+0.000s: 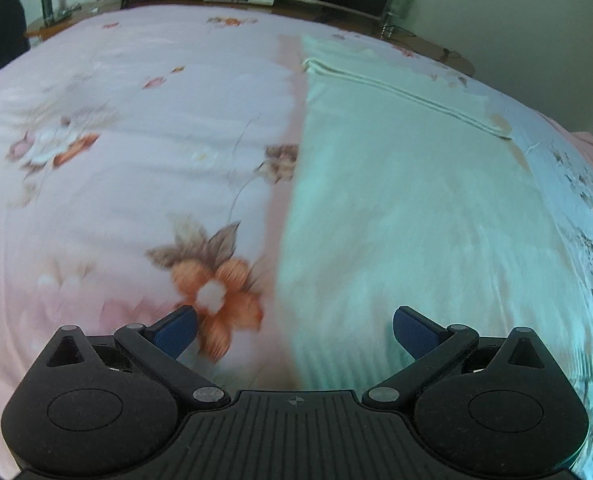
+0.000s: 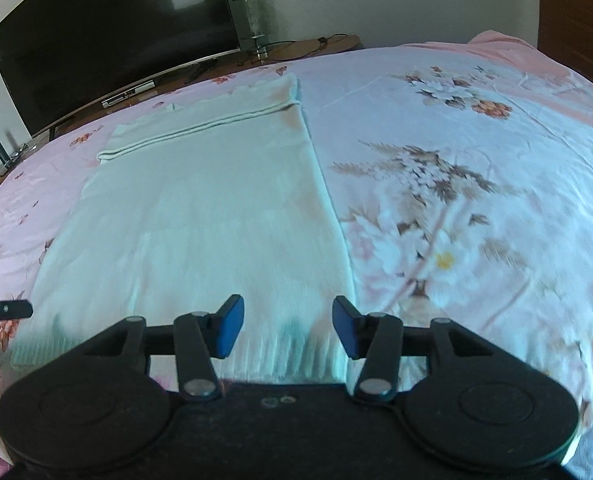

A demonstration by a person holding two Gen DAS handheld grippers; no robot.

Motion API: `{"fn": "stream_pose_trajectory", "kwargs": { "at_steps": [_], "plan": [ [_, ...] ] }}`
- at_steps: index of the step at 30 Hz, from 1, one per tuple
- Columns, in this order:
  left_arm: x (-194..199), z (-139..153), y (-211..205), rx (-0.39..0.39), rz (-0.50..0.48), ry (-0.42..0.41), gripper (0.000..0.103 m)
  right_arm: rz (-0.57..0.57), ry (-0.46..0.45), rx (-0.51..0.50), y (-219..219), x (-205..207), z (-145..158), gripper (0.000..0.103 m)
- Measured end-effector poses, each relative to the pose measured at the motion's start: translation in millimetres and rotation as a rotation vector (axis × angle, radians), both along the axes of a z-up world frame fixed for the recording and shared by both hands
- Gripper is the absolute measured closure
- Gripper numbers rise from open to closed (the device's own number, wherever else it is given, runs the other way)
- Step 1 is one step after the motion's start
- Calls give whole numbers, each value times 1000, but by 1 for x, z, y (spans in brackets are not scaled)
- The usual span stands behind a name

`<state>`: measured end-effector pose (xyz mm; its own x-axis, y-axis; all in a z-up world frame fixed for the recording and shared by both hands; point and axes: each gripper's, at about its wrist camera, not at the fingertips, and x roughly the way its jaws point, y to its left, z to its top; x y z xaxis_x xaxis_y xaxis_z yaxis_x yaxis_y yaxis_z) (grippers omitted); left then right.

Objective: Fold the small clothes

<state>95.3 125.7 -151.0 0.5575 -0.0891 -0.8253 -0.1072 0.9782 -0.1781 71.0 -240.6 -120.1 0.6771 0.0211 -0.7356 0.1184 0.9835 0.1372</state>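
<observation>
A pale mint-green garment (image 2: pixel 200 216) lies flat and lengthwise on a bed covered by a pink floral bedsheet (image 1: pixel 116 160), a hemmed fold running across its far end, with a dark television (image 2: pixel 108 40) on a wooden stand beyond the bed. The left gripper (image 1: pixel 294 326) hangs over the cloth's near left edge, blue pads spread wide with nothing between them. The right gripper (image 2: pixel 287 326) hangs over the near right edge, jaws standing partly apart and empty, the fabric below them blurred and not pinched by either pad.
</observation>
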Motion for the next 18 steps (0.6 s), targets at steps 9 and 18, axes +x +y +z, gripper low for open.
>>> {"fn": "stream_pose_trajectory", "kwargs": {
  "at_steps": [9,18],
  "plan": [
    [-14,-12,5,-101,-8,25,0,-25,22,11,6,-14,-9,53],
    [-5,-13,8,-212,9,45,61,-82,37,34,-20,-5,-17,53]
  ]
}}
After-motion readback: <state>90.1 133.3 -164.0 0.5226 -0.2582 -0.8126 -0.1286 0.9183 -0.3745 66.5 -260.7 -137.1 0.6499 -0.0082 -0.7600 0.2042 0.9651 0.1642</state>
